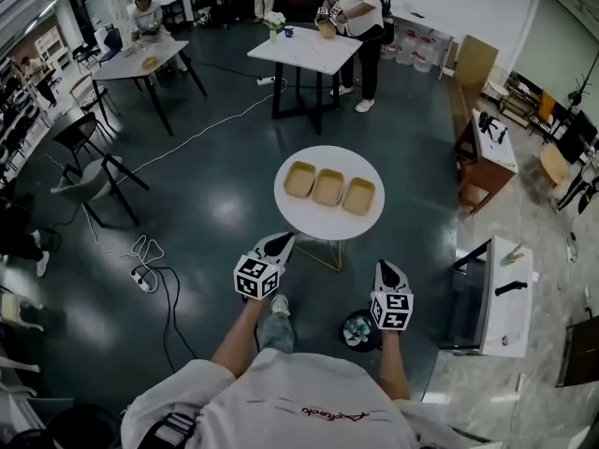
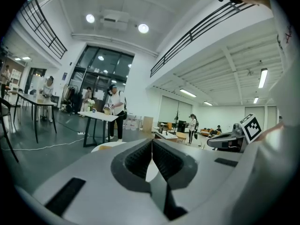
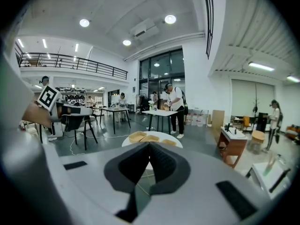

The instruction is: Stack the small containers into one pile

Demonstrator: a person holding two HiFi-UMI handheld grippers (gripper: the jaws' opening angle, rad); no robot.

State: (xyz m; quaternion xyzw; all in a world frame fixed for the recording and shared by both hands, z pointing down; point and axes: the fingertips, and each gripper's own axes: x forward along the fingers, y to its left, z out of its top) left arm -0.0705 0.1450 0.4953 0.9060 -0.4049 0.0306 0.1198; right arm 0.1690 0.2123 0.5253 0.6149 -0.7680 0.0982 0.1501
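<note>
A small round white table (image 1: 324,227) on thin legs, in the middle of a big room with a dark, shiny floor (image 1: 206,209). On top, three small tan containers in one row, close side by side: the left container (image 1: 299,180), the middle container (image 1: 328,187) and the right container (image 1: 358,196). All open side up. None stacked yet. Bare white tabletop along the near edge, in front of the row.

Open floor all around the table. Off to the left, a grey chair (image 1: 89,181) and a white cable with a power strip (image 1: 140,277) on the floor. Off to the right, a white desk (image 1: 496,297) and a wooden desk (image 1: 487,152), both well apart from the round table. Farther back, a bigger white table with black legs (image 1: 304,50) and a person (image 1: 360,7) standing at it.

Both arms stretched forward and slightly down. Left gripper (image 1: 281,241) near the table's near left edge, pointing toward it, not over the top. Jaws pressed tight together, nothing between them. Right gripper (image 1: 386,267) a bit farther back, off the table's near right side. Jaws also closed tip to tip, holding nothing. Straight ahead in the right gripper view, the table with the three containers on it.
</note>
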